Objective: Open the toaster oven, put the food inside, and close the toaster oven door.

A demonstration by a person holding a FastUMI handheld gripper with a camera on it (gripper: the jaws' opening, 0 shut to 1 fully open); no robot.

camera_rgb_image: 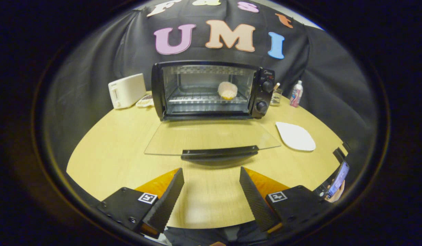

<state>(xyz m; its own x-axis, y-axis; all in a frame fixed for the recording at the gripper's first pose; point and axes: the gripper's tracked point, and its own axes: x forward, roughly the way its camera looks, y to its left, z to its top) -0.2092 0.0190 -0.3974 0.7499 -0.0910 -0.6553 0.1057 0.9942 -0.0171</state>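
Observation:
A black toaster oven (211,89) stands at the far side of the round wooden table (105,153). Its glass door (211,138) lies folded down flat toward me, and the dark handle (219,152) along its front edge sits just ahead of my fingers. Inside, on the wire rack, rests a pale round piece of food (227,90), toward the right. My gripper (211,179) hovers over the table in front of the door, open, with only bare tabletop between its fingers.
A white toaster (126,90) stands left of the oven with a small patterned dish (145,101) beside it. A white plate (295,136) lies right of the door. A glass jar (276,96) and a small bottle (296,93) stand behind it. A hand holds a phone (338,180) at the table's right rim.

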